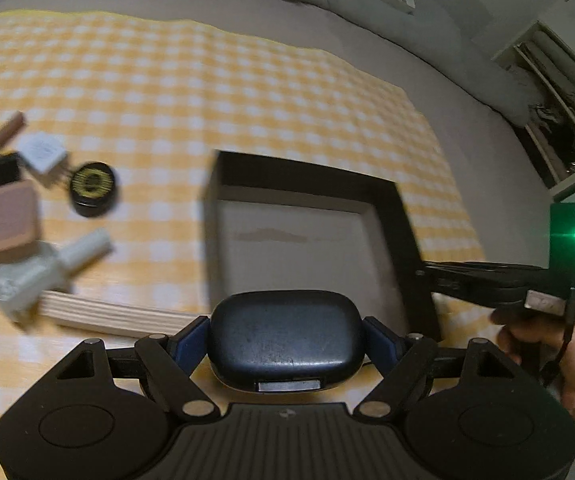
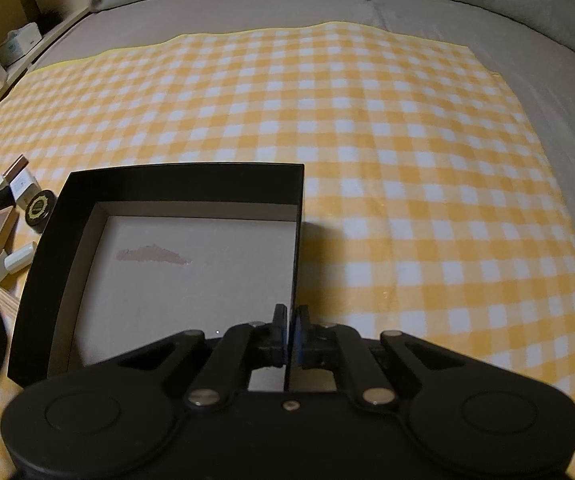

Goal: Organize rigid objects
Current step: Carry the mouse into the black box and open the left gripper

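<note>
Left wrist view: left hand-held gripper (image 1: 286, 346) grips a dark rounded case (image 1: 285, 342), pads pressing both its ends, held above the near edge of the black box (image 1: 401, 232). Box is open-topped w/ a pale floor & a faint smear, nothing else seen inside. It sits on a yellow-white checked cloth (image 1: 207, 92) spread over a grey bed (image 1: 427, 76). Left of the box, well apart: a cluster of small items, blurred — round black tin w/ gold pattern (image 1: 94, 189), pink flat box (image 1: 5, 232), white bottle (image 1: 47, 270), small white box (image 1: 43, 152), plus a pale wooden slat (image 1: 119, 316) just below them. Right hand-held gripper (image 1: 419, 272) reaches in from the right w/ a person's hand (image 1: 559, 360) behind it. Right wrist view: its jaws are closed tight on the box's right wall (image 2: 298, 240), one finger inside & one outside.
</note>
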Action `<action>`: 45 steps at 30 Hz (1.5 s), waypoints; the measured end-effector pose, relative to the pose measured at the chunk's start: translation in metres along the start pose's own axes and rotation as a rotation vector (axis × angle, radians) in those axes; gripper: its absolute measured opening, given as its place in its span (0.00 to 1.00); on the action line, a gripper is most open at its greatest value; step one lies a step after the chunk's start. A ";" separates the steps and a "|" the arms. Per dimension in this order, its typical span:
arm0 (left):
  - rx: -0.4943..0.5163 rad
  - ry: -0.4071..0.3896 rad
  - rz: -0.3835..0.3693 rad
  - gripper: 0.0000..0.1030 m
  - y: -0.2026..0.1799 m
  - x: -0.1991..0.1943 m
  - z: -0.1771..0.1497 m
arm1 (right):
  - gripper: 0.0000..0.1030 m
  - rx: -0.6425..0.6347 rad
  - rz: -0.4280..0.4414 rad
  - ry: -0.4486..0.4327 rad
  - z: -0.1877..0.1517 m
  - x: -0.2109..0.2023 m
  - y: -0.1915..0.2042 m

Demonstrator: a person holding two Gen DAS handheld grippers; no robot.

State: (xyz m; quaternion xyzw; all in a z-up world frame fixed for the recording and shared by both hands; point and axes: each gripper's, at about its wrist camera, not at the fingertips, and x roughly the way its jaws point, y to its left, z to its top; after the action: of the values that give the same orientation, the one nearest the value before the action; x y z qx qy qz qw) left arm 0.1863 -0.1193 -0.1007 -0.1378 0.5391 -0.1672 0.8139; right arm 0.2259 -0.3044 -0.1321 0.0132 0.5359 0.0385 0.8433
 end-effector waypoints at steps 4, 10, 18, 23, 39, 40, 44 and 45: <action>0.021 0.002 -0.027 0.79 -0.026 0.022 -0.002 | 0.05 0.023 0.021 0.006 -0.005 -0.009 0.003; 0.053 0.010 -0.054 0.79 -0.062 0.062 -0.007 | 0.07 0.059 0.059 0.012 -0.006 -0.016 0.005; 0.003 0.049 -0.075 0.79 -0.072 0.096 -0.005 | 0.07 0.061 0.086 0.025 -0.008 -0.015 -0.014; -0.010 0.076 -0.117 0.86 -0.072 0.099 -0.004 | 0.07 0.060 0.091 0.028 -0.008 -0.014 -0.016; 0.072 0.046 -0.101 0.92 -0.067 0.069 -0.010 | 0.06 0.036 0.054 0.024 -0.009 -0.017 -0.005; 0.086 0.040 -0.099 0.92 -0.066 0.065 -0.011 | 0.06 0.039 0.051 0.023 -0.008 -0.015 -0.003; 0.139 0.008 -0.084 0.97 -0.062 0.050 -0.015 | 0.06 0.038 0.044 0.017 -0.009 -0.016 -0.006; 0.150 -0.002 -0.079 0.97 -0.061 0.046 -0.016 | 0.06 0.034 0.039 0.015 -0.009 -0.016 -0.004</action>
State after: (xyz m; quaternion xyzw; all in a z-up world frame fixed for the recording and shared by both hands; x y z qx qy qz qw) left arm 0.1802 -0.1941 -0.1203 -0.0977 0.5184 -0.2391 0.8152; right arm 0.2116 -0.3102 -0.1216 0.0378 0.5425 0.0462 0.8380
